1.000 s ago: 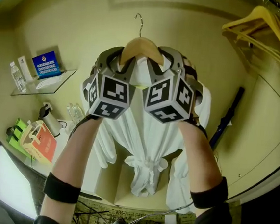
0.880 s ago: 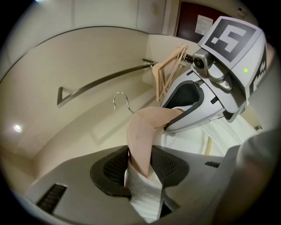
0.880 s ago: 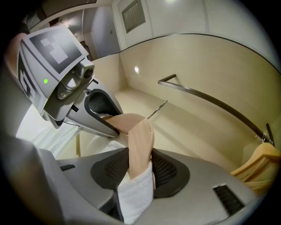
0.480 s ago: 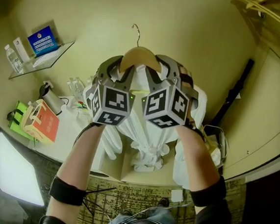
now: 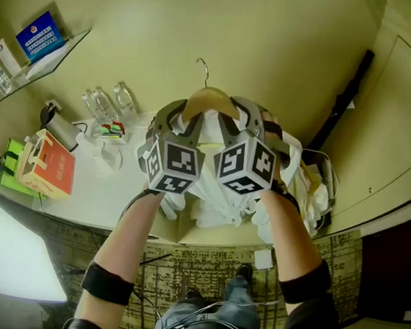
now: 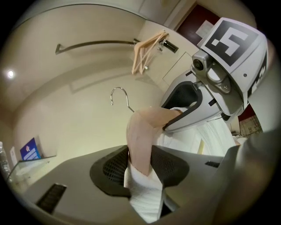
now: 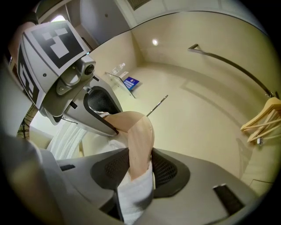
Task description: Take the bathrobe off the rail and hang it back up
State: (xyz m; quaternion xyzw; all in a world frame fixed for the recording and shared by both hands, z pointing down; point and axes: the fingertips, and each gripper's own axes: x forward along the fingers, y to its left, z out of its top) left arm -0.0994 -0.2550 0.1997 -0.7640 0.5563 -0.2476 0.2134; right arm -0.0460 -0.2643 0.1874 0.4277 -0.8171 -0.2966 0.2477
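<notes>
**Held items**
- Left gripper: clenched on the left shoulder of the hanger, with a fold of white cloth caught between the pads.
- Right gripper: clamped on the hanger's other shoulder, likewise pinching white cloth.
- Bathrobe: white, draped over the hanger and hanging below the two grippers, in front of the wall and above the near edge of the counter.
- Hook: bare wire, free in the air, catching on nothing.

**Fittings**
- Rail: a curved metal bar high on the wall, well above the hook.
- Spare hangers: pale wood, bunched at one end of the rail.
- Glass shelf: fixed to the wall on the left and carrying a blue card.

**Surface**
- Counter: white, set against the wall.
- Kettle: at the back of the counter.
- Orange box: beside the kettle, with a green packet just to its left.
- Clear bottles: standing against the wall.

**Room**
- Walls: plain beige.
- Carpet: patterned in dark and tan.
- Long dark object: leaning in the right-hand corner.
</notes>
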